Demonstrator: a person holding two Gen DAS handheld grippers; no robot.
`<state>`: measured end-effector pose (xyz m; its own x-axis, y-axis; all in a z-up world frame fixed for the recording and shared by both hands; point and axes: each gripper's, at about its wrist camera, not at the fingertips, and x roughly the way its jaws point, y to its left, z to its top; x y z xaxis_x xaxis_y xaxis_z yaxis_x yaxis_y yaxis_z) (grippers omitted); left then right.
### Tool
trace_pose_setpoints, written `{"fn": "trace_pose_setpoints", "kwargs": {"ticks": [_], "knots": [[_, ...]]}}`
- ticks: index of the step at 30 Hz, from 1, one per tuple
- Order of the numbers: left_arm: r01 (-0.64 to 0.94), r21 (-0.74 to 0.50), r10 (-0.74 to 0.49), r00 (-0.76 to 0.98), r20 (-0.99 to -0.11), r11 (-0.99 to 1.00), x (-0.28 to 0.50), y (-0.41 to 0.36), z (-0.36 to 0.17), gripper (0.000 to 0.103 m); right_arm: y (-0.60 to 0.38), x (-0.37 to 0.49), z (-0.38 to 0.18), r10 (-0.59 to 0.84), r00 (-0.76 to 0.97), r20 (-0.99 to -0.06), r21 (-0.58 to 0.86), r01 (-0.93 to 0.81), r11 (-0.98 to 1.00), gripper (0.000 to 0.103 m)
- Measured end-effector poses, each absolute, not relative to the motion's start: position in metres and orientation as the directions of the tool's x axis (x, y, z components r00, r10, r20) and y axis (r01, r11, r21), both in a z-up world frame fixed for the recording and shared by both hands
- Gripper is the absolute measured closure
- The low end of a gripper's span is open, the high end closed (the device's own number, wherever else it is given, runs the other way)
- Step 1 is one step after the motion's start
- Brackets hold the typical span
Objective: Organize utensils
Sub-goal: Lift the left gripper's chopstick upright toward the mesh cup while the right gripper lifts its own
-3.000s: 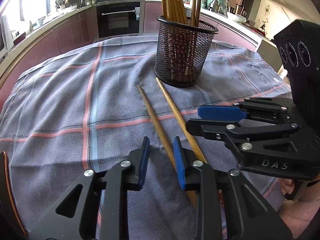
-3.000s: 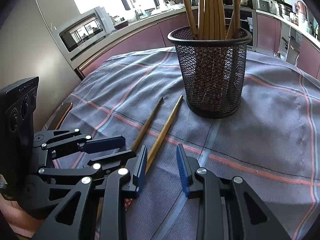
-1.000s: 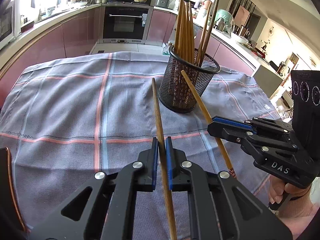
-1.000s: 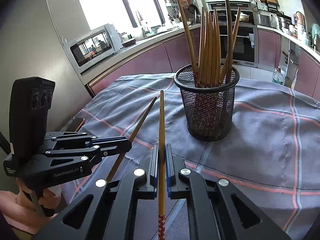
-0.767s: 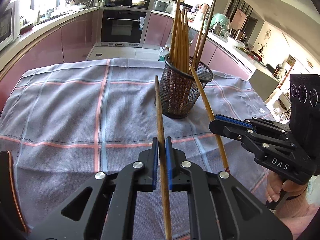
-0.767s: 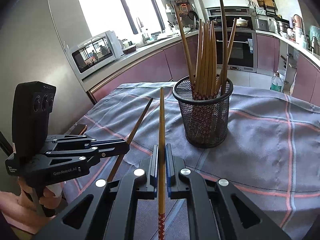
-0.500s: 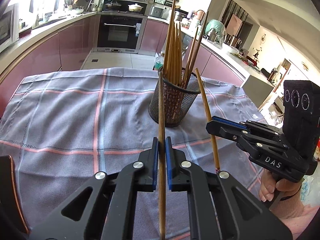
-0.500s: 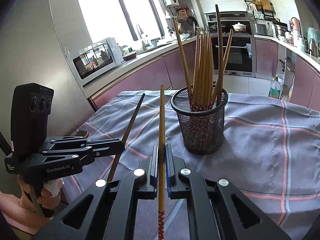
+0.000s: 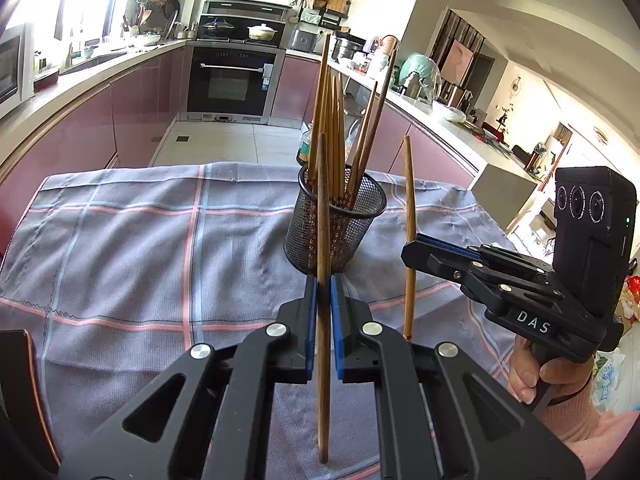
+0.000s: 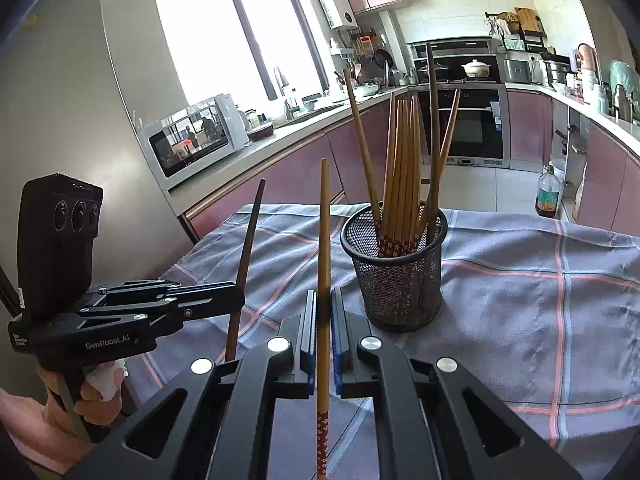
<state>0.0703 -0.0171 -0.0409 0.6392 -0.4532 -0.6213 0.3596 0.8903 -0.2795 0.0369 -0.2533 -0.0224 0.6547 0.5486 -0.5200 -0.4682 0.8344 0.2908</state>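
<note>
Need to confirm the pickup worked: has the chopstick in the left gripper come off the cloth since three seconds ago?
Yes. The chopstick lay flat on the checked cloth then; now the left gripper holds it upright before the mesh holder.

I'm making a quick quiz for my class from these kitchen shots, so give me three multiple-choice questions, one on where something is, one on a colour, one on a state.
1. Where does the mesh cup stand?
A. on the checked cloth
B. on the kitchen counter
C. on the floor

2. What colour are the gripper pads?
A. red
B. blue
C. white

3. What is the right gripper doing?
A. standing open and empty
B. clamping a spoon
C. shut on a chopstick

Answers: 1 A, the cup's base rests on the cloth covering the table. 2 B, blue strips line the inner faces of the fingers. 3 C, both pads press on the chopstick, which points upward.
</note>
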Motion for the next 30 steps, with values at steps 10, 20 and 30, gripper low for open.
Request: {"fn": "trace_pose_setpoints", "kwargs": {"ticks": [10, 20, 30], "knots": [[0.373, -0.288, -0.47, 0.65, -0.597, 0.882, 0.066, -0.014, -0.026, 0.095, -0.254, 0.038, -0.013, 0.549, 0.677, -0.49, 0.284, -0.471, 0.835, 0.098], [0.384, -0.285, -0.477, 0.663, -0.577, 0.878, 0.066, -0.015, -0.014, 0.096, -0.258, 0.039, -0.003, 0.544, 0.698, -0.466, 0.274, -0.471, 0.838, 0.098], [0.392, -0.285, -0.484, 0.673, -0.559, 0.874, 0.067, -0.015, -0.005, 0.095, -0.261, 0.038, 0.008, 0.539, 0.715, -0.444, 0.259, -0.474, 0.842, 0.098]]}}
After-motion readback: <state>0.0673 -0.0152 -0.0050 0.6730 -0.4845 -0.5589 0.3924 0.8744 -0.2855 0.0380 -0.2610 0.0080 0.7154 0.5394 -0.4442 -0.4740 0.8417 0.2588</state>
